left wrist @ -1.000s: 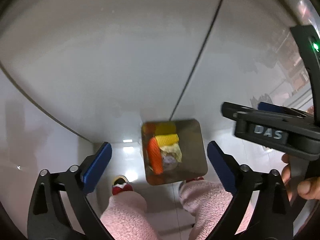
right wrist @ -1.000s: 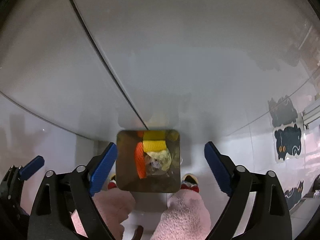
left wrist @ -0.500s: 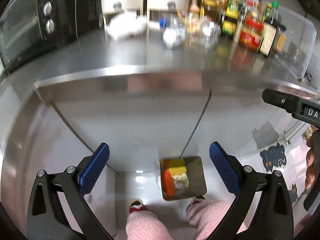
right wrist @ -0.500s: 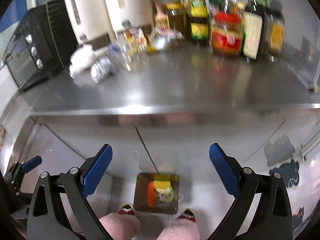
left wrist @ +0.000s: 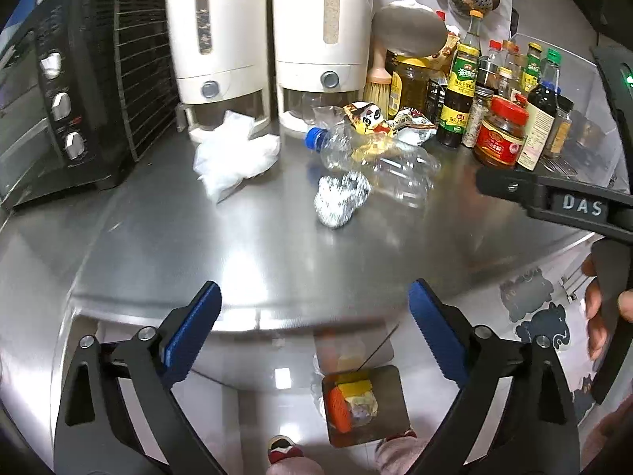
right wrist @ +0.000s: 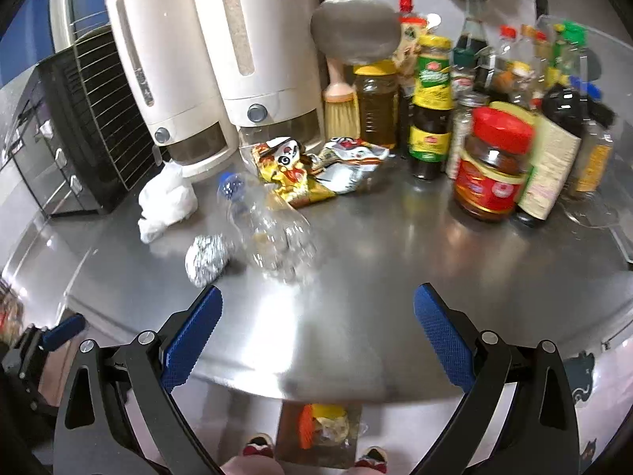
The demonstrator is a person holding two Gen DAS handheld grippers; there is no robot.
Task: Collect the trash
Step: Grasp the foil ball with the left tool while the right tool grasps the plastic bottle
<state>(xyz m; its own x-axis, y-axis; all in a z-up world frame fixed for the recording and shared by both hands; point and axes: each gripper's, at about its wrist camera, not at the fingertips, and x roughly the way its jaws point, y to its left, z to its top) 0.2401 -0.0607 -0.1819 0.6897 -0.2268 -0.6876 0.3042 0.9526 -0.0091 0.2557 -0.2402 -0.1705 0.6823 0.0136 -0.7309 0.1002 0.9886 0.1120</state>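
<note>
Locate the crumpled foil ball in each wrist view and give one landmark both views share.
Left wrist view: the foil ball lies just above centre, on the steel counter, against the near side of the clear plastic bottle.
Right wrist view: the foil ball lies left of centre, at the bottle's left.
Shared landmark: the red-lidded jar among the condiments on the right.

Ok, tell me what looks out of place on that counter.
A cluster of litter sits mid-counter in front of the dispensers: a crushed bottle lying on its side, a foil ball against it, a crumpled white bag, and torn wrappers behind. The condiment bottles stand upright.
</note>
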